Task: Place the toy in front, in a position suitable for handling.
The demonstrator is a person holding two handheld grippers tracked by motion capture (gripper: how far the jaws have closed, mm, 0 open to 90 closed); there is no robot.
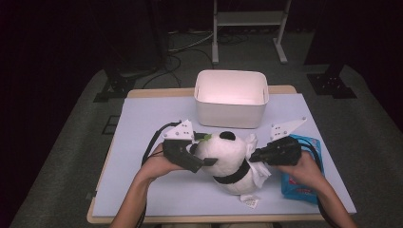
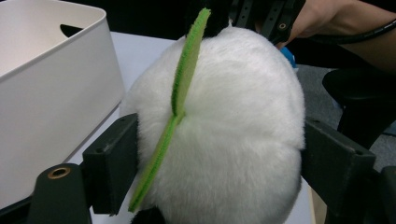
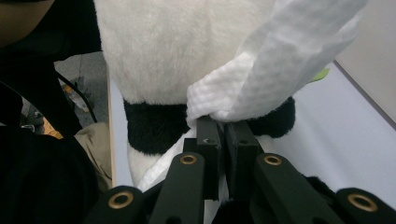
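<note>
- Nearest the person: both forearms enter from the table's near edge, one gripper in each hand.
- Left gripper (image 1: 202, 154): jaws spread wide around the head of the plush panda (image 1: 231, 160). In the left gripper view the white head (image 2: 224, 130) sits between the two black jaws, one on each flank. Cannot tell if the pads press into the fur or just flank it; no visible dent.
- A green felt leaf (image 2: 180, 102) runs edge-on up the head, starting by the jaw on that view's left.
- Right gripper (image 1: 252, 156): jaws pinched nearly closed, clamped on a white wet wipe (image 3: 261, 74). The pinch is at the wipe's lower bunched end; the rest fans up and away across the panda's body.
- Right gripper view: the wipe lies against the panda's white fur and black band (image 3: 156, 126), right beside the jaws.
- Panda lies mid-table, between the two grippers, head toward the left gripper, body toward the near edge. White tag (image 1: 250, 202) at its near end.
- Blue wipes pack (image 1: 302, 185) lies flat under the right hand and forearm, near the table's right edge.
- Farther back: white bin (image 1: 231, 114), open top, upright, just behind the panda, apart from it.
- All on a pale blue mat (image 1: 142, 142) over the table.
</note>
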